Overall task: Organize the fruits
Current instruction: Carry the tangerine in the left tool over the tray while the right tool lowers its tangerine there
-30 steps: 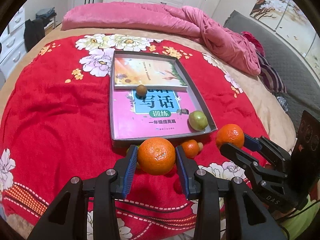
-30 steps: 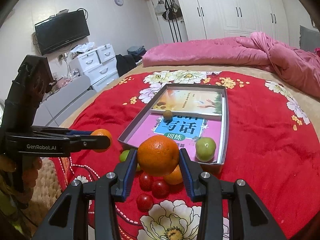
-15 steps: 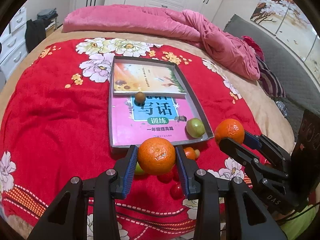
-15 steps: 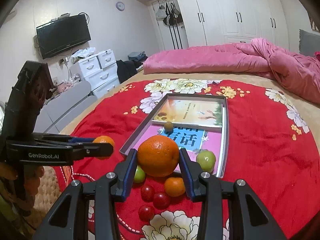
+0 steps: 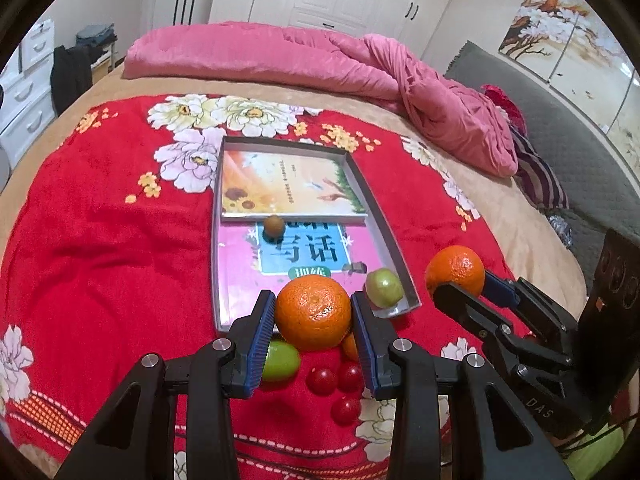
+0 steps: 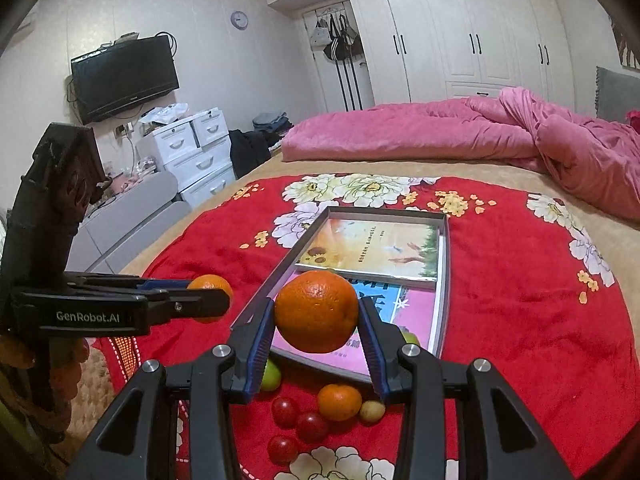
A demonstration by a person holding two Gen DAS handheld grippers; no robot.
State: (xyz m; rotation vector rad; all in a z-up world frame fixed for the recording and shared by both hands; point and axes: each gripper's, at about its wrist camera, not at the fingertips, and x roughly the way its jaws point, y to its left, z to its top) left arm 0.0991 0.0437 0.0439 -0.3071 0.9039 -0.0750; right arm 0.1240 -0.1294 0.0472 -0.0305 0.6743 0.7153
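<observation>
My left gripper [image 5: 313,316] is shut on an orange [image 5: 313,311], held above the near edge of the grey tray [image 5: 394,246]. My right gripper [image 6: 317,314] is shut on a second orange [image 6: 316,310], also above the tray's [image 6: 443,280] near end; it shows at the right of the left wrist view [image 5: 455,270]. In the tray lie two books, a small brown fruit [image 5: 274,225] and a green fruit [image 5: 385,287]. On the red blanket in front of the tray lie a green fruit [image 5: 280,360], a small orange [image 6: 339,401] and three cherry tomatoes [image 5: 321,381].
The tray sits on a red flowered blanket [image 5: 100,248] on a bed. A pink duvet [image 5: 320,60] lies bunched at the far end. White drawers [image 6: 192,148] and a TV [image 6: 124,74] stand at the left, wardrobes behind.
Both grippers have risen and moved forward with their oranges, from in front of the tray to over its near edge. The loose fruits on the blanket have come into view beneath them.
</observation>
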